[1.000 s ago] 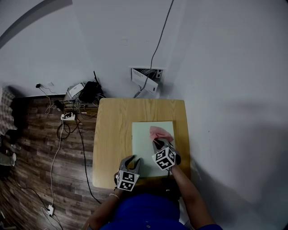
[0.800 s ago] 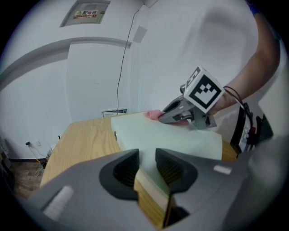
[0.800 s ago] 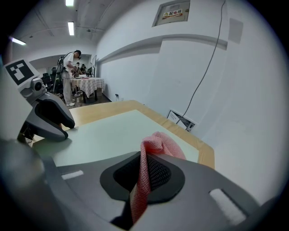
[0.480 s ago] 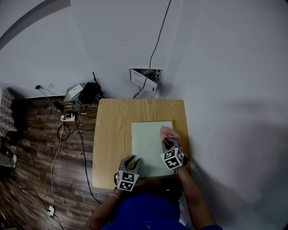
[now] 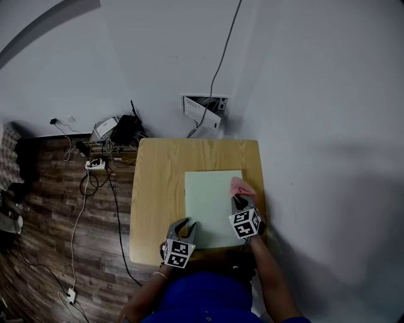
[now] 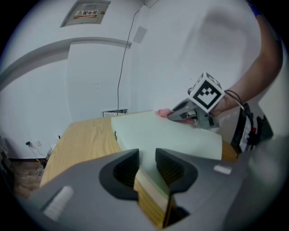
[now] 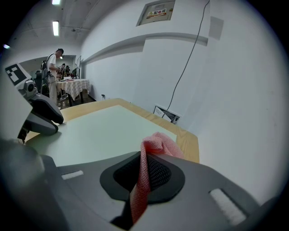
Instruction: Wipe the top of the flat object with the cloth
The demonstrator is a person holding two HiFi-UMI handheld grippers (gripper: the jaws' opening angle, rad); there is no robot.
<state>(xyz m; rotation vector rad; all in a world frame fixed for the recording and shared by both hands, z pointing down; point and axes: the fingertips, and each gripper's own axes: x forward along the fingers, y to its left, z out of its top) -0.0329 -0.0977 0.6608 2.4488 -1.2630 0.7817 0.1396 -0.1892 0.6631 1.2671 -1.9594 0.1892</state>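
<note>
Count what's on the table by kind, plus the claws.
Green board: 1
Pink cloth: 1
Claws: 2 (left claw, right claw)
Total: 4

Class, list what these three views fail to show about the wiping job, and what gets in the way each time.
- Head view: where the cloth meets the board is covered by the right gripper; contact cannot be judged.
- Head view: the board's near left corner sits behind the left gripper.
- Right gripper view: the print on the wall sign is too small to read.
</note>
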